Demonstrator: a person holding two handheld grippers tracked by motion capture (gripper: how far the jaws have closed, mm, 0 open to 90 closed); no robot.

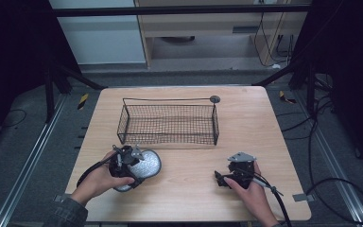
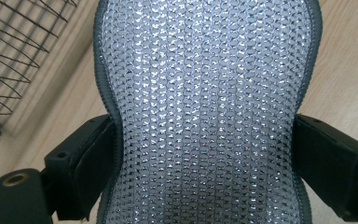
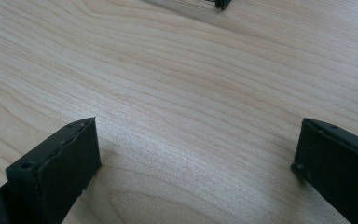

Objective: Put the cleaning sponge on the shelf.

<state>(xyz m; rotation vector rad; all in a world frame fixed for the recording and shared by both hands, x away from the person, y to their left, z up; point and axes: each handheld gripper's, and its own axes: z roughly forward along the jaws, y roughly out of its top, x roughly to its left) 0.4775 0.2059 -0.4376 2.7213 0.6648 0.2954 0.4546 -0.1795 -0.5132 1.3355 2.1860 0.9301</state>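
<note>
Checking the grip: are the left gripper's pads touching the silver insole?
Touching. In the left gripper view both pads press the narrow waist of the silver insole, no gap either side.

My desk is evenly lit while the surroundings stay dark; ahead of my left tongs, the silver mesh pad glints sharply.

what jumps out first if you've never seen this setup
The silvery mesh insole stands out, pinched at its narrow waist between the pads of the left gripper near the table's front left. Behind it, a black wire basket sits mid-table, while the right gripper rests open over bare wood at the front right.
</note>
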